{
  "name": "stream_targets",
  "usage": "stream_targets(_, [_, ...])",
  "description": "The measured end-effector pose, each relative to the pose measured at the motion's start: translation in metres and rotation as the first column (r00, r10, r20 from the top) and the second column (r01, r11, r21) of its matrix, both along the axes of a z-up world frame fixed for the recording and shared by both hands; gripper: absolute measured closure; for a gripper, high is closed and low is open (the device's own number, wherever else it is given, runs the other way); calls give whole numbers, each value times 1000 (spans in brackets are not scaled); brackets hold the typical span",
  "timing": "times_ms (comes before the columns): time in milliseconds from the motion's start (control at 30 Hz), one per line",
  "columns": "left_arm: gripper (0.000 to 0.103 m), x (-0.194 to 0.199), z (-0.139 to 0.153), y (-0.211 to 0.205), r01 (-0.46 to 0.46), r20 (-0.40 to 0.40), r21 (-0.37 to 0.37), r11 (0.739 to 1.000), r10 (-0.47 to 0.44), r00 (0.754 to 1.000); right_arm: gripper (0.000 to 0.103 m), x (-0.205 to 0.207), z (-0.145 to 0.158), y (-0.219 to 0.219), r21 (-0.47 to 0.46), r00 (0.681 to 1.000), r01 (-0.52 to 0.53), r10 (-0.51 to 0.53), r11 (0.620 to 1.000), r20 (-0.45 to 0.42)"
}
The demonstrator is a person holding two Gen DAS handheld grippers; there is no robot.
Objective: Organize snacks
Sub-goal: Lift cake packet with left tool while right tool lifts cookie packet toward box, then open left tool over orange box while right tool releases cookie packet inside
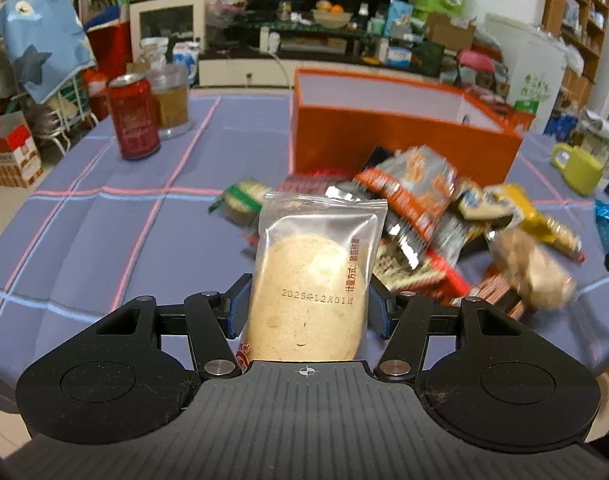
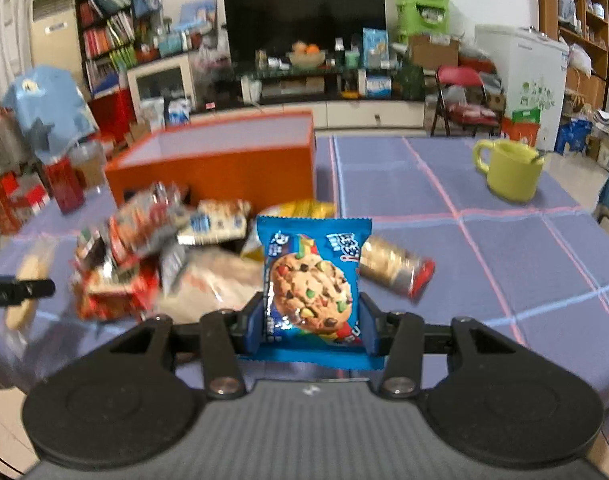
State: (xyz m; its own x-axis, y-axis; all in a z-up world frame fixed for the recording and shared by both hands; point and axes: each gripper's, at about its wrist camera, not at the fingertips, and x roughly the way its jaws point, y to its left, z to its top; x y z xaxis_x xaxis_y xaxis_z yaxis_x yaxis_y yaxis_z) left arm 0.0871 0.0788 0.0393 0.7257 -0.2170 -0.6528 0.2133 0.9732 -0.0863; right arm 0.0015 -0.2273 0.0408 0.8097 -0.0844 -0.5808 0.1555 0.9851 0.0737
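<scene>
Step in hand, as I read it: both packets are picked and lifted, and the drop into the orange box (image 1: 384,136) is not yet done.

Left gripper (image 1: 308,304): jaws clamped on a clear packet (image 1: 312,280) with a round pale pastry inside, printed date facing the camera. Blue pads press its two long sides about mid-height. The packet stands upright, its top seal above the jaws.

Right gripper (image 2: 310,316): jaws closed on a blue cookie packet (image 2: 312,280), pads on its left and right edges. It is upright too, with the bottom seal hanging below the fingers. In the right wrist view, the left gripper with its pastry shows at the far left edge.

Both loads appear to be clear of the bench (image 1: 104,220), but the height can't be judged.

Snack pile (image 1: 424,220) sits on the bench just in front of the box, between the two grippers; several packets are heaped and blurred. A wrapped stack of biscuits (image 2: 396,268) lies just right of the pile.

Next move calls for:
- carry each packet over the near wall of the box, above the pile
- open the jaws only once inside the rim
- avoid crossing arms; the box is ahead-right of the left gripper and ahead-left of the right one

Risks: the red can (image 1: 133,116) and glass jar (image 1: 171,100) stand left of the box, the yellow mug (image 2: 508,170) well to the right. Pastry looks crushable, so no extra squeeze.
</scene>
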Motion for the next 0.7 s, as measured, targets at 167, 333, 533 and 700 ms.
stream_targets(167, [64, 20, 35, -15, 44, 65, -58, 997, -40, 997, 55, 24, 21, -4, 3, 999, -34, 34, 999, 41])
stream_targets(333, [64, 80, 74, -48, 79, 117, -121, 990, -64, 991, 54, 90, 56, -1, -12, 991, -64, 65, 998, 117])
stream_targets(533, [64, 177, 66, -99, 80, 59, -140, 987, -73, 996, 55, 201, 52, -6, 35, 993, -78, 74, 996, 90])
stream_targets(700, [64, 226, 54, -122, 72, 5, -97, 993, -72, 997, 52, 253, 31, -17, 93, 997, -65, 62, 994, 34])
